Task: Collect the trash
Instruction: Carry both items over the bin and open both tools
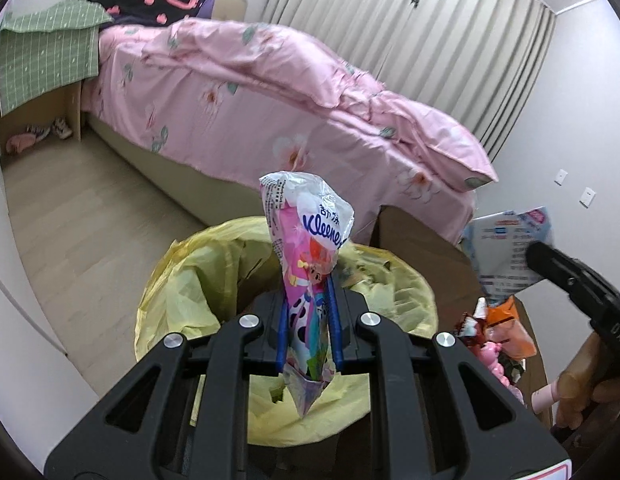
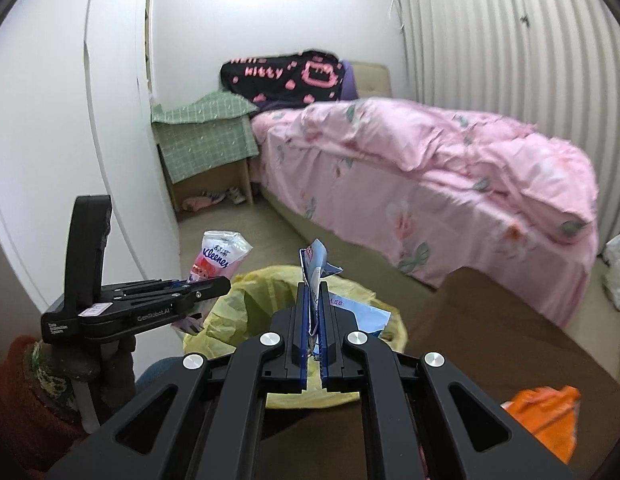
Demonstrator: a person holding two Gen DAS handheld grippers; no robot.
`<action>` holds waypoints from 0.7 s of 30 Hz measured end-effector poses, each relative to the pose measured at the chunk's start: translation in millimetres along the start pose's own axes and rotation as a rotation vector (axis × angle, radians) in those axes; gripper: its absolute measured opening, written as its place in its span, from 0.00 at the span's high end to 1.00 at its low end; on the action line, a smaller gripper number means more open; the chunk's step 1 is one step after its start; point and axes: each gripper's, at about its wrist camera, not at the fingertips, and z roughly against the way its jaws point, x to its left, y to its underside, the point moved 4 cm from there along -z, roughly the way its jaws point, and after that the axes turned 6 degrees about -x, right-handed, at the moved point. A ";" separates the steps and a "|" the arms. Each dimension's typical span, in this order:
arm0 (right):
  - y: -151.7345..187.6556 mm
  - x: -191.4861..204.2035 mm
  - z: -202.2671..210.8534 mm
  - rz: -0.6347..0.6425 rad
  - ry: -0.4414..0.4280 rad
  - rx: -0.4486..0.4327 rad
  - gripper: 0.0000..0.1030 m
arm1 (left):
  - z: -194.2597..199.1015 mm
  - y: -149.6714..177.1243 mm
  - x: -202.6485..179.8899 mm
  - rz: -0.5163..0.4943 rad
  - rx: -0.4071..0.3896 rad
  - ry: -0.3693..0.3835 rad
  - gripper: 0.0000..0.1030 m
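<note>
Landmark: round bin lined with a yellow plastic bag. Left gripper, jaws clamped on a crumpled pink Kleenex tissue wrapper, hangs over the bin mouth; right gripper, jaws pinched on a creased pale-blue printed packet, is above the bin's near rim. Risk: light film may cling to pads or drift outside; orange wrapper waits right of bin, pink bed beyond.

ahead of the grippers stands a bed under a rumpled pink floral quilt, with a black and pink blanket at its head. pale pleated curtains hang beyond it, white walls close the room, and light wood floor runs alongside. a bedside table draped in green checked cloth sits by the head.
</note>
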 end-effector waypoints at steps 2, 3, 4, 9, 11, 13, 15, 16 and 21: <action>5.4 -2.8 -19.4 -0.010 -0.014 0.033 0.95 | -9.0 3.6 6.9 0.017 0.019 -0.011 0.86; 8.3 -4.2 -26.4 -0.017 -0.019 0.046 0.95 | -11.3 5.0 9.2 0.021 0.024 -0.015 0.86; 12.2 -5.7 -35.0 -0.026 -0.028 0.065 0.95 | -12.5 5.9 10.6 0.022 0.025 -0.017 0.86; 25.9 -5.8 -65.0 -0.043 -0.066 0.117 0.95 | -19.5 8.9 15.9 0.033 0.033 -0.015 0.86; 29.8 -5.7 -75.5 -0.060 -0.082 0.135 0.95 | -25.8 11.2 19.3 0.041 0.046 -0.022 0.86; 32.4 -5.0 -84.6 -0.071 -0.091 0.152 0.95 | -31.0 14.7 22.0 0.045 0.062 -0.028 0.86; 34.4 -5.4 -91.5 -0.082 -0.102 0.165 0.95 | -35.3 18.7 23.5 0.048 0.077 -0.025 0.86; 34.9 -6.1 -94.9 -0.092 -0.112 0.169 0.94 | -37.6 21.2 23.5 0.049 0.086 -0.021 0.86; 38.1 -7.7 -103.0 -0.072 -0.088 0.198 0.79 | -37.3 23.9 26.0 0.068 0.085 -0.016 0.61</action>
